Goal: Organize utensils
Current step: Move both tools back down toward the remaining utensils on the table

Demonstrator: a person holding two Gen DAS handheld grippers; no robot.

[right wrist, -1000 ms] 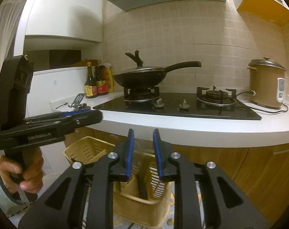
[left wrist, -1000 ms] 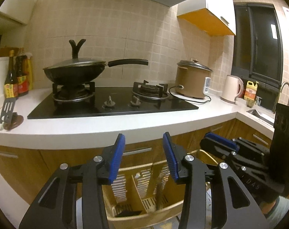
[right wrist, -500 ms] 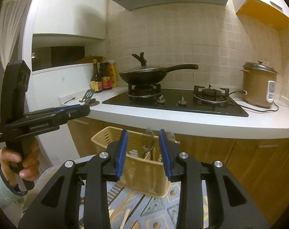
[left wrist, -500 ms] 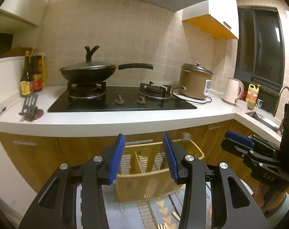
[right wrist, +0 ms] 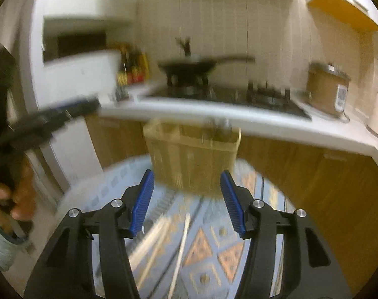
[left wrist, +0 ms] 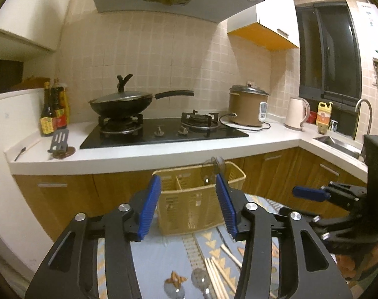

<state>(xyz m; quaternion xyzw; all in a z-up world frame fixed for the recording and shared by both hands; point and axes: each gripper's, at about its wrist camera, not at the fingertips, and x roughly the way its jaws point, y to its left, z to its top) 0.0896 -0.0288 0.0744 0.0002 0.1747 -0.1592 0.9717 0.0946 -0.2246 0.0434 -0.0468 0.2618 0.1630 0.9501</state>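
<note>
A yellow slotted utensil basket (left wrist: 197,199) stands at the far end of a blue patterned cloth (left wrist: 164,259), with spoon bowls (left wrist: 212,167) sticking up from its right compartment. Wooden chopsticks (left wrist: 217,272) and spoons (left wrist: 200,277) lie on the cloth in front of it. My left gripper (left wrist: 187,205) is open and empty, above the cloth short of the basket. My right gripper (right wrist: 187,200) is open and empty; its view is blurred, showing the basket (right wrist: 192,157) and chopsticks (right wrist: 181,249). The right gripper also shows in the left wrist view (left wrist: 311,194).
A white counter (left wrist: 164,153) runs behind the basket with a hob, a black wok (left wrist: 122,102), sauce bottles (left wrist: 53,112), a rice cooker (left wrist: 247,106) and a kettle (left wrist: 297,113). A sink (left wrist: 336,143) lies at right. Wooden cabinet doors stand below.
Both grippers have pulled back and up from the basket, so the cloth and loose utensils now show. The right gripper's jaws have opened wide. The right view is now motion-blurred.
</note>
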